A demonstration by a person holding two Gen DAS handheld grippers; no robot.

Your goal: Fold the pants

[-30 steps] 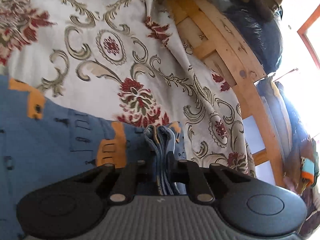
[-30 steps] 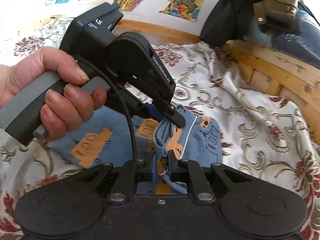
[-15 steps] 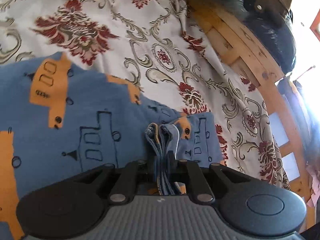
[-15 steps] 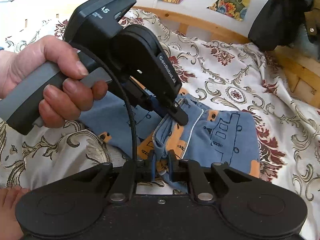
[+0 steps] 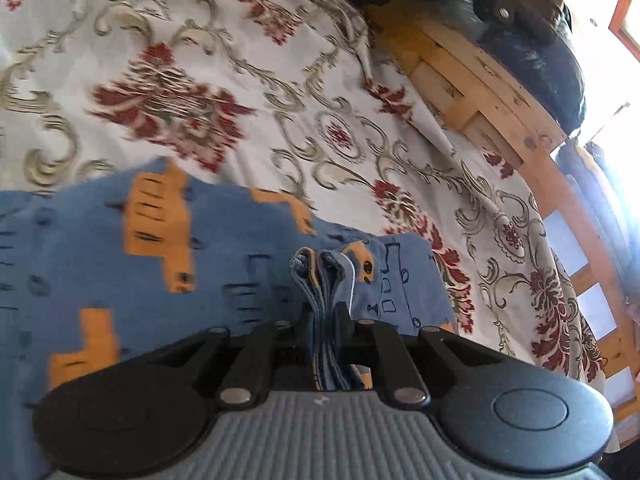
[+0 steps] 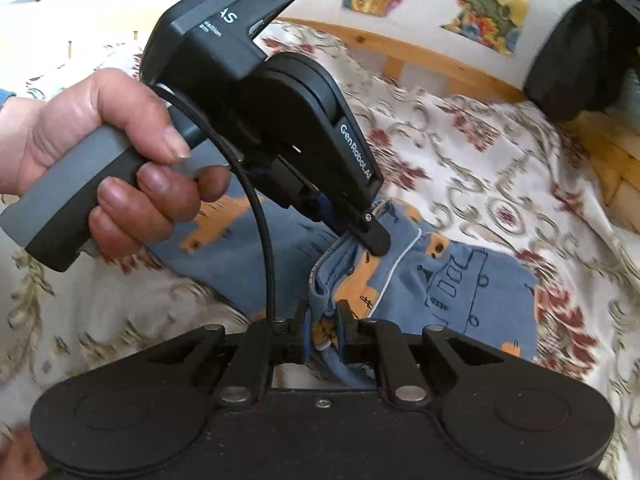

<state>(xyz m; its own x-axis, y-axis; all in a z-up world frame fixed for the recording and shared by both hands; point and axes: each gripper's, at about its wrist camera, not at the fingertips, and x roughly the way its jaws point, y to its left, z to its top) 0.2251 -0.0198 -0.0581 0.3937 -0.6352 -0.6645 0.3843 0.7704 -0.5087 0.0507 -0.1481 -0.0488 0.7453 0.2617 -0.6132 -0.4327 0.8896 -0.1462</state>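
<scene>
Your left gripper (image 5: 323,320), the black two-finger tool on the grey ribbed handle, has its jaws drawn in tight on a bunched stack of several layers of the blue cotton pants with orange vehicle prints (image 5: 208,264); the gathered edge stands up between the fingers and pokes out past their tips. Your right gripper (image 6: 322,330), the matching black tool, is likewise closed down on a fold of the same pants (image 6: 448,280), pinching the hem where a thin white piping line runs. In the right wrist view your left hand (image 6: 116,160) wraps the grey handle, thumb on top and fingers curled under, and the left gripper's tip (image 6: 370,236) bites the cloth just beyond your right one, so the two grips sit close together on one raised ridge of fabric. The rest of the pants lies spread on the cream bedspread with red flowers and olive scrolls (image 5: 248,92), one flat panel reaching to the right of the grips and the bulk running away under your left hand. A pale wooden bed frame (image 5: 492,92) curves along the far edge of the bedspread, with a dark bag (image 5: 532,52) resting on it at the far right corner.
</scene>
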